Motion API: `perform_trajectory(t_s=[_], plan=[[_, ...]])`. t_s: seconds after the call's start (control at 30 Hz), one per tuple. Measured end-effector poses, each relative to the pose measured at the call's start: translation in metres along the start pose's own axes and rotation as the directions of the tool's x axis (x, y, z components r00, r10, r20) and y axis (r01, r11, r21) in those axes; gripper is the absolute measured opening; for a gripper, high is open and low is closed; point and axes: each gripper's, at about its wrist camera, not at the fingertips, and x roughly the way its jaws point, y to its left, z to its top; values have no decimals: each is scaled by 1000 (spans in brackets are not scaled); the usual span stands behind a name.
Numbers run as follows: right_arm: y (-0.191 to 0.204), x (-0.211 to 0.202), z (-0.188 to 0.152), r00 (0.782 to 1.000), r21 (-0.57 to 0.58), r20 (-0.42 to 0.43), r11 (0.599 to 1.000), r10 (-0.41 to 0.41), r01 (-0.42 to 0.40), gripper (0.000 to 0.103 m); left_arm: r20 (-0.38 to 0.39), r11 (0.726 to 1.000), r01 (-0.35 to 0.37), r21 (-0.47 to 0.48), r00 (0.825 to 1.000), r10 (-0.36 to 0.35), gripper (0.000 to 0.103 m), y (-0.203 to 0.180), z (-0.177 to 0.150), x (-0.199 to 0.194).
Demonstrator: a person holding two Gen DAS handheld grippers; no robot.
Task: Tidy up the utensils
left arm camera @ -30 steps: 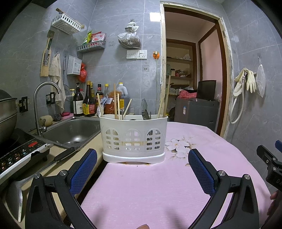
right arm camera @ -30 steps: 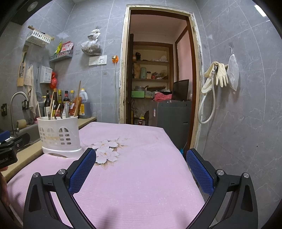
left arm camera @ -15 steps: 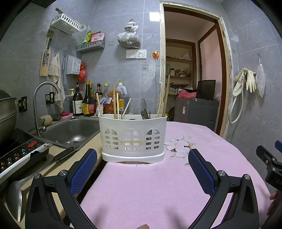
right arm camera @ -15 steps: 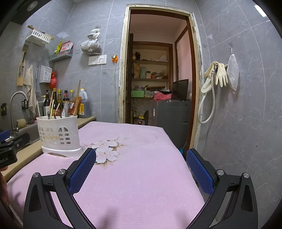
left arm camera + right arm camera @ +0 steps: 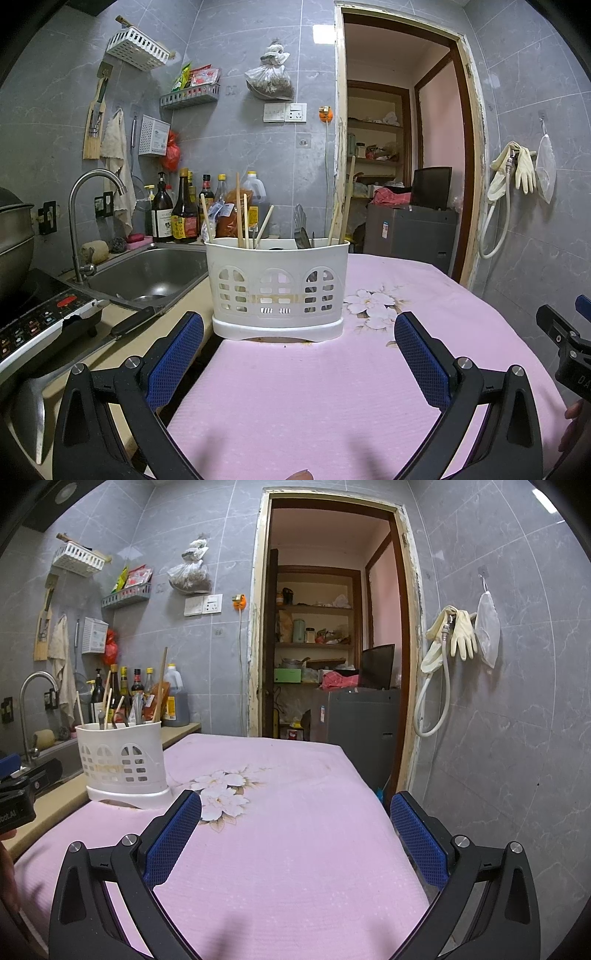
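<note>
1. Barely anything moves over the last second: the white utensil caddy sits a touch lower in my left view than before, so I read a slight tilt or lift of the left gripper, nothing more.
2. On the pink tablecloth nothing loose lies anywhere, so I judge the sorting is either finished or must happen inside the caddy.
3. That caddy stands upright near the cloth's left edge, beside the sink; a clumsy push leftward could tip it off toward the basin.
4. Both tools are spread wide and carry nothing: my left one points straight at the caddy, and the right gripper hangs over bare cloth, well apart from it.
5. Chopsticks lean at different angles above the rim, one long stick at the right end; going in from above, I could knock them and rock the light plastic holder.
6. Metal utensils in the middle are half hidden, so I could easily grab the wrong piece.
</note>
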Motion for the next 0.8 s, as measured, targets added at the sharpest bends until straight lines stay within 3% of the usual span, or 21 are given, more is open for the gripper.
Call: perform_trajectory(t_s=[0.8], plan=[[0, 0, 0, 1000, 1, -3, 1000, 0, 0, 103, -15, 1000, 8, 3, 1000, -8, 101, 2, -7, 6]])
